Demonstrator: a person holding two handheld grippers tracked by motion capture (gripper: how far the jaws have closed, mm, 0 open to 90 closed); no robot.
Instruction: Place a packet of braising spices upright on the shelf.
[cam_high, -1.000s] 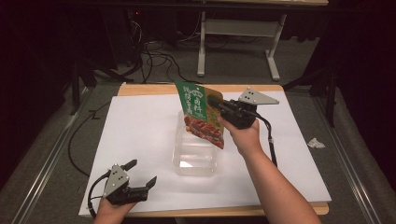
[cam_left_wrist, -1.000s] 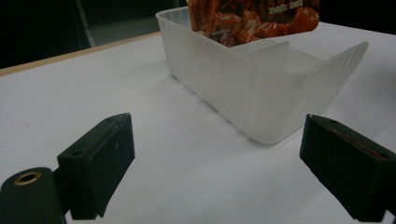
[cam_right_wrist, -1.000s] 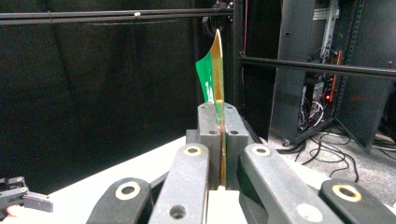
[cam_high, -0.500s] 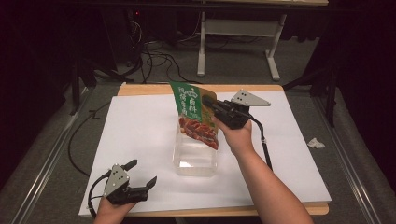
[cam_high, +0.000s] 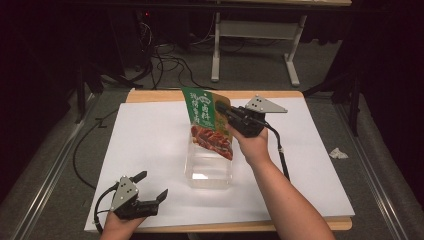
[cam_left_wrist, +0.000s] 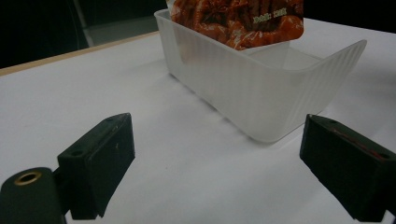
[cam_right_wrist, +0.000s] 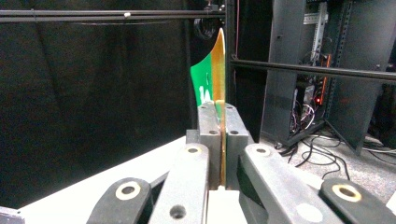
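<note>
Since a second ago, my right gripper (cam_high: 223, 112) has carried the green and red printed food pouch (cam_high: 209, 123) leftward and lower; its bottom edge now hangs inside the clear ribbed plastic tub (cam_high: 210, 167) mid-worktop (cam_high: 150, 140). Those jaws are pressed together, pinching the pouch's top edge. My left gripper (cam_high: 151, 186) rests near the front edge, jaws spread on nothing, well apart from the tub. A crumpled white scrap (cam_high: 338, 153) lies off right.

One snack pouch (cam_high: 209, 122), one clear plastic tub (cam_high: 210, 167), two grippers (cam_high: 150, 187), one crumpled scrap (cam_high: 338, 153)
</note>
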